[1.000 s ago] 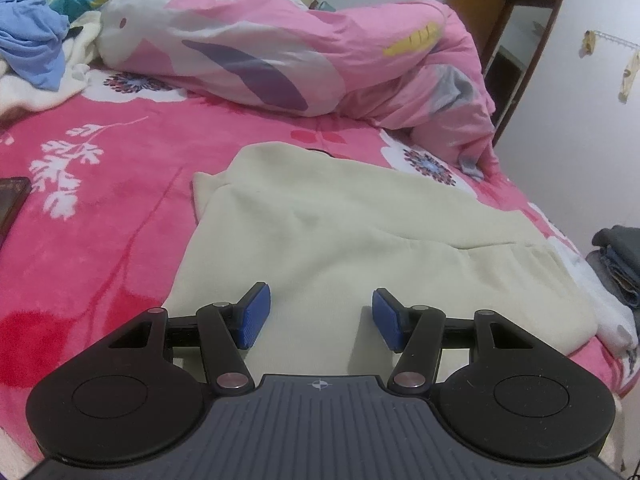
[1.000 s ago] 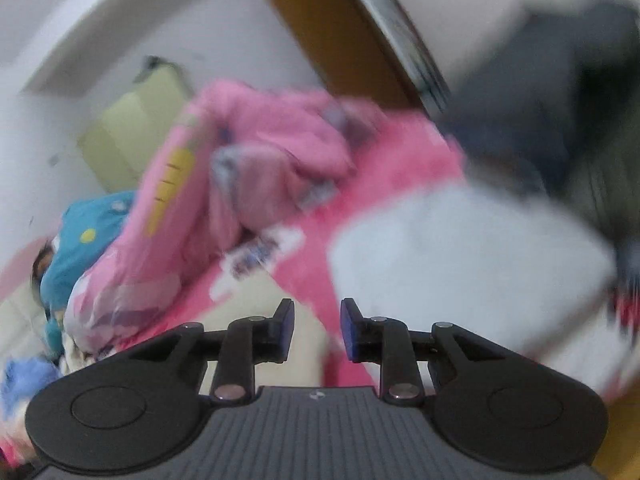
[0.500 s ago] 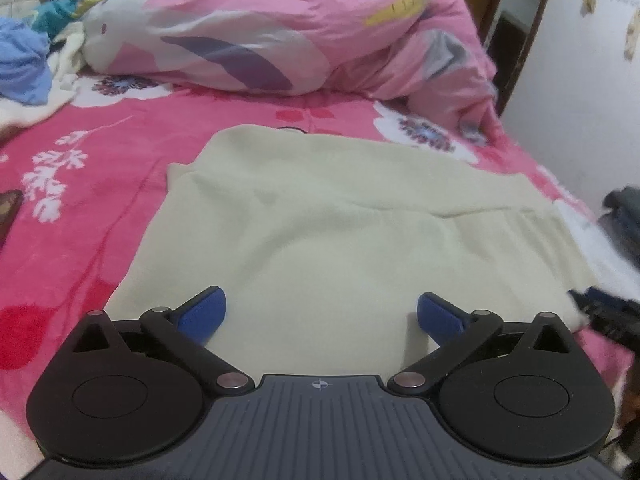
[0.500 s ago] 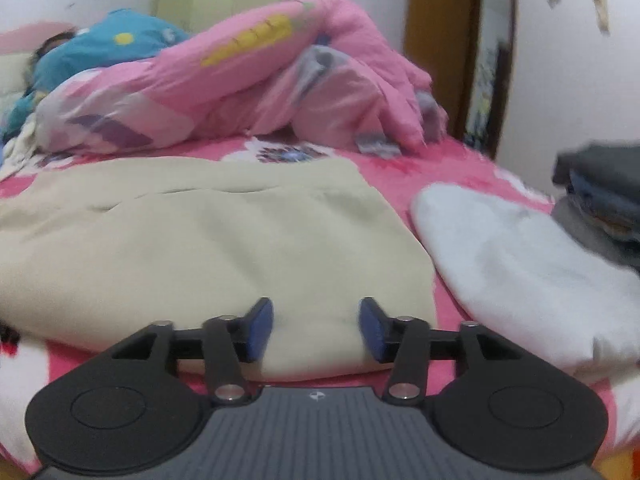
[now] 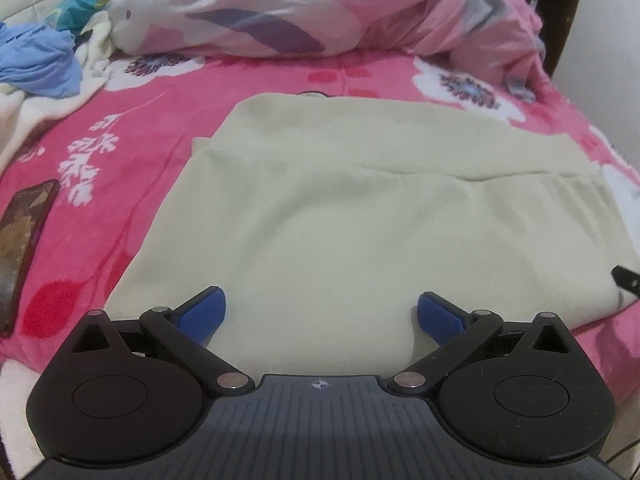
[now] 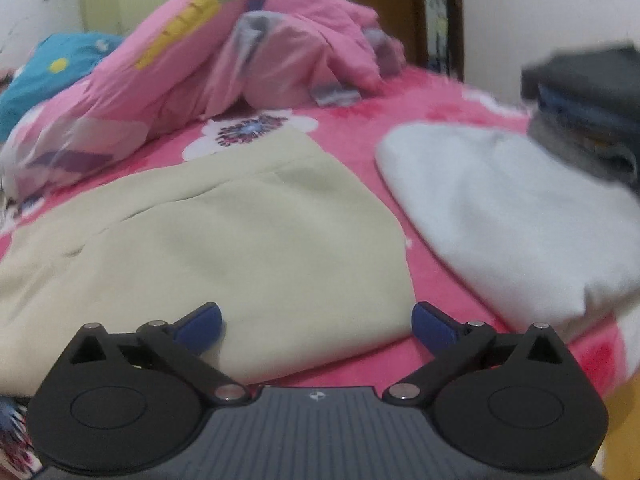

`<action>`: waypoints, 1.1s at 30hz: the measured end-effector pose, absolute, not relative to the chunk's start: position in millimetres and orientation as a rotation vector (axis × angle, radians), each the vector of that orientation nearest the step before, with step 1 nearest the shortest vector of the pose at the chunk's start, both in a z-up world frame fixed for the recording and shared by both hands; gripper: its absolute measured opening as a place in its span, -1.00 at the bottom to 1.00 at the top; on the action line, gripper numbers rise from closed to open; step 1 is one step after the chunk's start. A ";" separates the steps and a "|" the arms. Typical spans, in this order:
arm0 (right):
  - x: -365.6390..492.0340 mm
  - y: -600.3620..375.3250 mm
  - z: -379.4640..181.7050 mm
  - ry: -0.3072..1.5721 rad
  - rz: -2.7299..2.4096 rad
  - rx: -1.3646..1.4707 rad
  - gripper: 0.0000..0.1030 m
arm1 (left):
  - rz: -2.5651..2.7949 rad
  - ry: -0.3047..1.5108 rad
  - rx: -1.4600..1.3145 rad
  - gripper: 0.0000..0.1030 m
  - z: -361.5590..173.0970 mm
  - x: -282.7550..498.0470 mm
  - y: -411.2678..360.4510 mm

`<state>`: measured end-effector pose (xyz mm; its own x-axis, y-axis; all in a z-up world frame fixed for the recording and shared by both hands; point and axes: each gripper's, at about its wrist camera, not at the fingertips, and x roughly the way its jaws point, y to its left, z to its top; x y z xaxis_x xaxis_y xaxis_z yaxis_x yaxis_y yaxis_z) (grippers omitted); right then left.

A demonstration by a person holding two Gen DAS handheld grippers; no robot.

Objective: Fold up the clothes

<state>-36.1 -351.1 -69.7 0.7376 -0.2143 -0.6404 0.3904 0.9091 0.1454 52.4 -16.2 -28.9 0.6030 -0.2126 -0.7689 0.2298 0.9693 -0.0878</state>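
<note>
Cream garment point(image 5: 340, 216): partly folded, flat near bed's front edge; further folds pending. Left claw point(image 5: 320, 316) and right claw point(image 6: 316, 322) spread, empty.

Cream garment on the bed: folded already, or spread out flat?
Partly folded. The cream garment shows an upper layer ending in a straight edge across a lower one, and its near edge looks rounded. Both grippers, left and right, are open.

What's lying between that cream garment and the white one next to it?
Nothing: the right wrist view shows only a bare strip of pink bedspread between the cream garment and the white garment.
</note>
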 end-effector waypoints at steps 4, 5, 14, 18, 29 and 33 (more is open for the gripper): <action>-36.4 -352.7 -69.7 0.694 -0.351 0.301 1.00 | -0.234 0.907 0.018 1.00 -27.7 54.5 -18.3; -36.8 -353.3 -69.7 0.697 -0.354 0.309 1.00 | -0.230 0.912 0.016 1.00 -27.2 55.3 -18.9; -43.2 -373.4 -76.7 0.685 -0.329 0.469 1.00 | -0.241 0.934 0.020 1.00 -25.7 57.7 -19.1; -47.8 -375.1 -77.4 0.654 -0.334 0.501 1.00 | -0.243 0.952 0.007 1.00 -24.4 60.6 -17.5; -63.5 -396.4 -76.1 0.581 -0.253 0.608 1.00 | -0.247 0.861 0.044 1.00 -29.4 50.0 -20.1; -65.4 -387.2 -62.7 0.540 -0.269 0.531 1.00 | -0.251 0.851 0.041 1.00 -28.2 50.2 -19.9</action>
<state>-65.4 -387.2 -62.7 0.8274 -0.1055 -0.5517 0.3771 0.8322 0.4065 50.2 -19.9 -28.2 0.6313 -0.2027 -0.7486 0.2355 0.9698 -0.0640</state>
